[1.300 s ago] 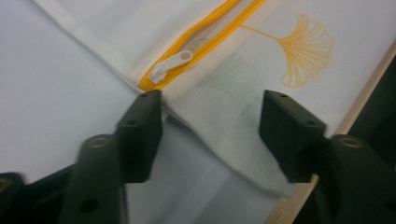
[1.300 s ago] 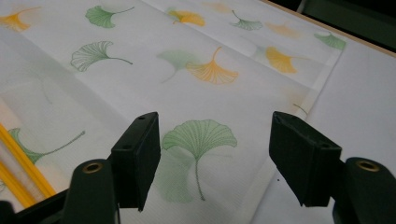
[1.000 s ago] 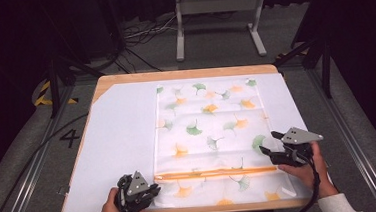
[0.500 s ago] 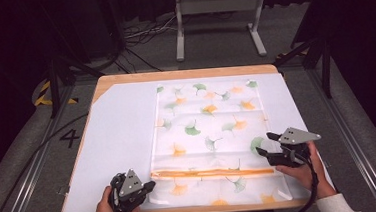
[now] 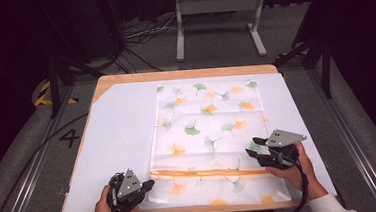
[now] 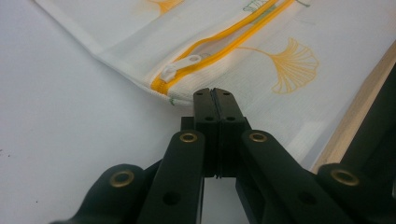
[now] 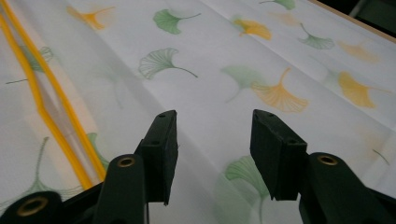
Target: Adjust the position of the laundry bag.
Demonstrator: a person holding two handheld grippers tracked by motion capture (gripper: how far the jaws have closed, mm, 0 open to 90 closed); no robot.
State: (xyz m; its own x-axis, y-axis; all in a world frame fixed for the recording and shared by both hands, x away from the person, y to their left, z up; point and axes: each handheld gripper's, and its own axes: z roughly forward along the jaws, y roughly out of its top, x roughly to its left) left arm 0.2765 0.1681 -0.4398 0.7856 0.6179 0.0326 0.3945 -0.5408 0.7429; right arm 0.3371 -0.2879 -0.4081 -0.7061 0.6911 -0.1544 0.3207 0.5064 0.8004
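A white mesh bag [image 5: 207, 119] printed with green and orange ginkgo leaves lies flat on the table. An orange zipper [image 5: 205, 173] runs across it near the front edge. My left gripper [image 5: 150, 185] sits at the bag's front left corner. In the left gripper view it [image 6: 215, 93] is shut, its tips over the bag's edge just below the white zipper pull [image 6: 180, 65]; I see nothing held between the jaws. My right gripper [image 5: 253, 147] hovers over the bag's right side and stands open [image 7: 214, 135] above the printed mesh [image 7: 210, 56], with the zipper [image 7: 46, 107] to its left.
A white sheet [image 5: 118, 136] covers the wooden table, whose rim [image 5: 174, 75] shows at the back. A bare strip of the sheet lies left of the bag. Behind the table stand a metal frame [image 5: 214, 4] and floor cables [image 5: 141, 34].
The left gripper has drawn back a little toward the front left corner. The right gripper has drifted slightly left over the bag. The bag has not moved.
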